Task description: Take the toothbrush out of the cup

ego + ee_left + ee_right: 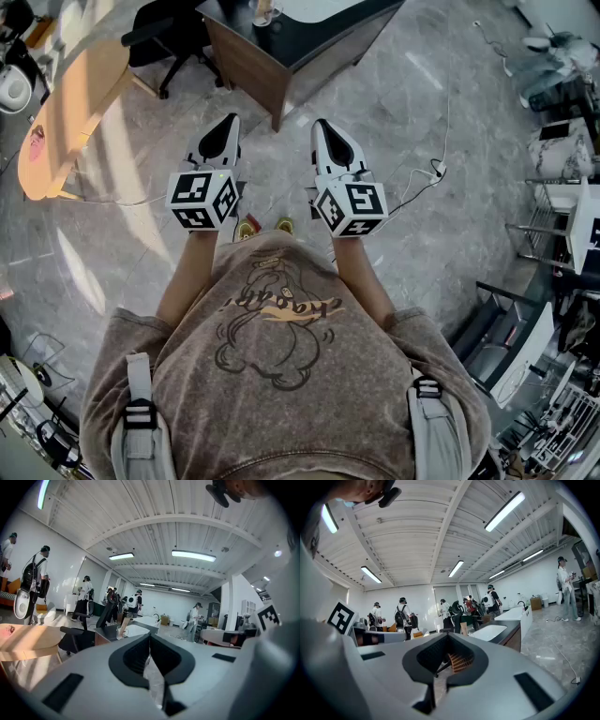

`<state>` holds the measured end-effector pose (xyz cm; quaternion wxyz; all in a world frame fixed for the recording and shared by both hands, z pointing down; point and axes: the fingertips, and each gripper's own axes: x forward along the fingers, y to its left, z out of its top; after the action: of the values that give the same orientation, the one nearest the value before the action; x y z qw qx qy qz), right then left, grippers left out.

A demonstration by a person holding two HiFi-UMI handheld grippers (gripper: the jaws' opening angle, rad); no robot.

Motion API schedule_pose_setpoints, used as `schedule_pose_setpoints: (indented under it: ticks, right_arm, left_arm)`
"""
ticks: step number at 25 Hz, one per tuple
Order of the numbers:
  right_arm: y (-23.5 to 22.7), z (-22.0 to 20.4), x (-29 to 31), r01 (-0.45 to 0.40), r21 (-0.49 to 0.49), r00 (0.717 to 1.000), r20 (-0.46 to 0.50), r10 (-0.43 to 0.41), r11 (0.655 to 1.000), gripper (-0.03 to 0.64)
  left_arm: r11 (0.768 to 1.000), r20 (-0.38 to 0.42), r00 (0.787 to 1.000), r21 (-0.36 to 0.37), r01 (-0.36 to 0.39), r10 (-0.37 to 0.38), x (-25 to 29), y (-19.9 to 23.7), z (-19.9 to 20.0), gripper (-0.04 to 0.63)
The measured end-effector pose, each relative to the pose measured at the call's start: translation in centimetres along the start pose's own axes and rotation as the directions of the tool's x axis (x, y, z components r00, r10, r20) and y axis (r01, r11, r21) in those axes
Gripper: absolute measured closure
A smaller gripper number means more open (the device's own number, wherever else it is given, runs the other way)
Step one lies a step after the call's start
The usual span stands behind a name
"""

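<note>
We stand on the floor [422, 103], short of a dark counter [309, 33]. Our left gripper [231, 122] and right gripper [320, 125], both closed with nothing held, point roughly level toward it. By the counter's left edge stands the cup [265, 11] holding the toothbrush [124, 622]. Arriving with jaws closed, we would likely knock the cup over
</note>
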<state>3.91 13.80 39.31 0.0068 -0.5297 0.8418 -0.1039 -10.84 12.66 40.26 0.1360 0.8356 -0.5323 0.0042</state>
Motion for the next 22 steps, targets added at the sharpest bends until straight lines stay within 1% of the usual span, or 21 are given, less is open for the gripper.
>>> schedule_pose_setpoints:
  ticks: [5,10,16,22]
  right_arm:
    - [0.1,0.3,0.1,-0.018,0.007,1.0,0.0,0.018,1.0,0.6]
    - [0.0,0.7,-0.2,-0.061,0.045,0.998,0.026,0.06,0.997,0.598]
    - [-1.5,0.2,-0.8,-0.09,0.028,0.996,0.004,0.09,0.996,0.598]
    - [-3.2,-0.2,-0.8,-0.109,0.02,0.994,-0.013,0.11,0.994,0.598]
  left_arm:
    - [1.0,-0.004,1.0,0.005,-0.004,0.004,0.2,-0.3,0.3,0.578]
    - [1.0,-0.003,1.0,0.005,-0.022,0.022,0.1,-0.5,0.3,0.578]
    - [0.999,0.003,0.999,-0.002,-0.05,0.05,0.6,-1.6,-0.4,0.578]
    - [0.997,0.026,0.996,-0.023,-0.08,0.081,1.4,-2.1,-0.5,0.578]
